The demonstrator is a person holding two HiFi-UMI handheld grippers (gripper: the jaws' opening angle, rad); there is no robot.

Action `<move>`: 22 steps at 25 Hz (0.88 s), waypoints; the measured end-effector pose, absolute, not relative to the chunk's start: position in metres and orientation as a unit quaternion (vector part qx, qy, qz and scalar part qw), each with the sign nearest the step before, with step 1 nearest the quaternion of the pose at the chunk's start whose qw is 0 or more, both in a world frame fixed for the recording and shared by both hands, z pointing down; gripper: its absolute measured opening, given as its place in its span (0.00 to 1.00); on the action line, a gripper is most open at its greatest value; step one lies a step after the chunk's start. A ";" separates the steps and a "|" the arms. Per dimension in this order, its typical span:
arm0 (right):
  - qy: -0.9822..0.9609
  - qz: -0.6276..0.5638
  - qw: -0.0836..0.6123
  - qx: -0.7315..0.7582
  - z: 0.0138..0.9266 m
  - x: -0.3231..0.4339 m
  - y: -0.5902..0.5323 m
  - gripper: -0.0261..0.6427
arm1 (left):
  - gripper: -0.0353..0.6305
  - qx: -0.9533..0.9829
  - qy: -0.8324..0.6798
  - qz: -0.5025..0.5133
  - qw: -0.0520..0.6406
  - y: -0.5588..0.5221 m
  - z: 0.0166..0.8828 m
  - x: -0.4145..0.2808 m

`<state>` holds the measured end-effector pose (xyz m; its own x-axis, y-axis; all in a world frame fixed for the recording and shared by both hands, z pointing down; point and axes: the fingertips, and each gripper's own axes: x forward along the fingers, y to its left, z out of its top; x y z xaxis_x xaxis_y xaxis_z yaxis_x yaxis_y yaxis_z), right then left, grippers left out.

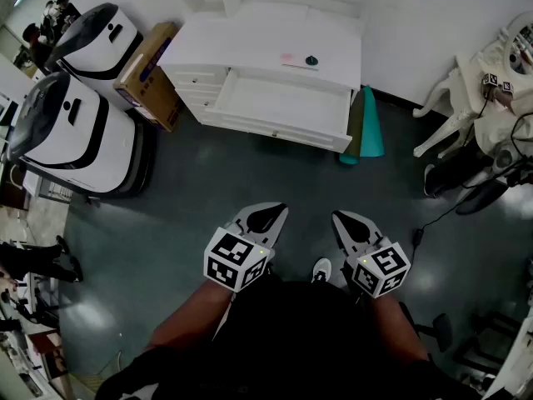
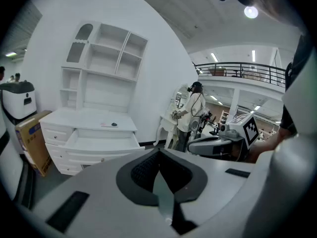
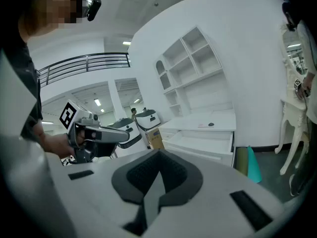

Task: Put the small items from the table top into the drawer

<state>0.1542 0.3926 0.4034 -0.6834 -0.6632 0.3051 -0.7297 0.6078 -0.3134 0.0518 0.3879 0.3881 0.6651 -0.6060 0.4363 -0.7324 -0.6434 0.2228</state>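
A white desk [image 1: 250,40] stands far ahead with its wide drawer [image 1: 283,102] pulled open and nothing visible inside. On the desk top lie a small pink flat item [image 1: 287,58] and a small dark round item [image 1: 311,60]; the dark item [image 2: 114,124] [image 3: 211,124] also shows in both gripper views. My left gripper [image 1: 265,217] [image 2: 159,168] and right gripper [image 1: 350,223] [image 3: 157,175] are held low near my body, far short of the desk. Both are shut with nothing between the pads.
Two white machines [image 1: 75,132] and a cardboard box [image 1: 150,73] stand left of the desk. A teal cone [image 1: 369,123] leans at its right side. A white chair [image 1: 466,98] and cables are at the far right. A person [image 2: 193,113] stands beyond.
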 end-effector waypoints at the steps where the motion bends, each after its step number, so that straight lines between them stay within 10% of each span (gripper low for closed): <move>1: -0.893 0.210 0.079 0.390 0.403 0.154 0.393 0.07 | 0.06 0.891 -0.376 0.163 0.194 0.388 0.388 0.051; 22: -0.900 0.242 0.070 0.357 0.405 0.135 0.411 0.08 | 0.06 0.889 -0.372 0.174 0.201 0.404 0.397 0.051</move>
<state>0.1351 0.4109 0.4051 -0.7358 -0.6078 0.2986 -0.6756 0.6282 -0.3860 0.0514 0.4044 0.3970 0.6624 -0.5916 0.4596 -0.7318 -0.6422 0.2281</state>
